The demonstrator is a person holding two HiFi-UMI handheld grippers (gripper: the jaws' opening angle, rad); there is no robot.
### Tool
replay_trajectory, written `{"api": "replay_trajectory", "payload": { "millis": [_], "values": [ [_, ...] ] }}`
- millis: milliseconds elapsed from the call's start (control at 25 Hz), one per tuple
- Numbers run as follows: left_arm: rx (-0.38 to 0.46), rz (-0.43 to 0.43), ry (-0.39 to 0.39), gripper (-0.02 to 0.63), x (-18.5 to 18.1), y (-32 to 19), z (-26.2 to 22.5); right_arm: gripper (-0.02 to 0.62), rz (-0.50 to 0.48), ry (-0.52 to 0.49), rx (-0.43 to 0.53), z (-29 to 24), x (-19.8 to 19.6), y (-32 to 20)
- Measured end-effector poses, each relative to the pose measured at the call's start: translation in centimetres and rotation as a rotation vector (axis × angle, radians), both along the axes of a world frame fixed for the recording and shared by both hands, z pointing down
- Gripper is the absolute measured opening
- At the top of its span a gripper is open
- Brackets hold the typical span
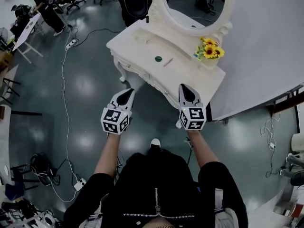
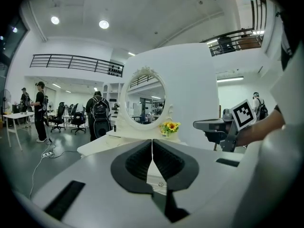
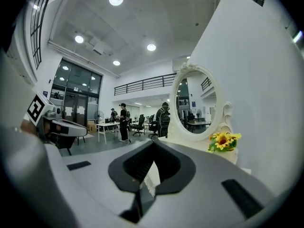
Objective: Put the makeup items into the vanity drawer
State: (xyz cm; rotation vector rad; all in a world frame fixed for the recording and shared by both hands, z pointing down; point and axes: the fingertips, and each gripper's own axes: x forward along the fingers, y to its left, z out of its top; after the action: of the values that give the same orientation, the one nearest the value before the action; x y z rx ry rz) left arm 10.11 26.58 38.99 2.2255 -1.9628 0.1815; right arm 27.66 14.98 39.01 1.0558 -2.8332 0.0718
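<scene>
Right now both grippers hang in the air in front of the white vanity (image 1: 183, 77), level with each other and apart, neither touching it. The left gripper (image 1: 128, 92) has its jaws pressed together with nothing between them, as its own view shows, where the dark pads meet in a thin line (image 2: 152, 148). The right gripper (image 1: 185, 86) is likewise closed and empty, its pads (image 3: 153, 151) meeting edge to edge. On the vanity top lie two small makeup items, a round green one (image 1: 158, 59) and, just beside it, a thin pinkish stick (image 1: 168, 62); both rest near the middle of the top, well ahead of the gripper tips. A small dark bottle (image 1: 147, 19) stands at the far left of the top, near the foot of the oval mirror (image 1: 197, 6). A bunch of sunflowers (image 1: 209, 49) sits by the mirror's right post. The vanity's front edge faces the person, and no drawer stands pulled out. A white cable (image 1: 64, 87) trails over the grey floor to the left
</scene>
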Motion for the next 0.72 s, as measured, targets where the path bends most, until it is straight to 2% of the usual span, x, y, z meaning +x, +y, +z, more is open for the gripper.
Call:
{"api": "replay_trajectory", "payload": {
  "millis": [360,720],
  "values": [
    [0.002,-0.02,-0.005,0.023,-3.0,-6.7,-0.6,0.005,-0.021,0.006,0.007,-0.3,-2.8,-6.6],
    [0.018,0.056,0.005,0.023,-6.8,-15.2,0.3,0.005,0.069,0.026,-0.004,1.2,-4.8,-12.5]
  ]
}}
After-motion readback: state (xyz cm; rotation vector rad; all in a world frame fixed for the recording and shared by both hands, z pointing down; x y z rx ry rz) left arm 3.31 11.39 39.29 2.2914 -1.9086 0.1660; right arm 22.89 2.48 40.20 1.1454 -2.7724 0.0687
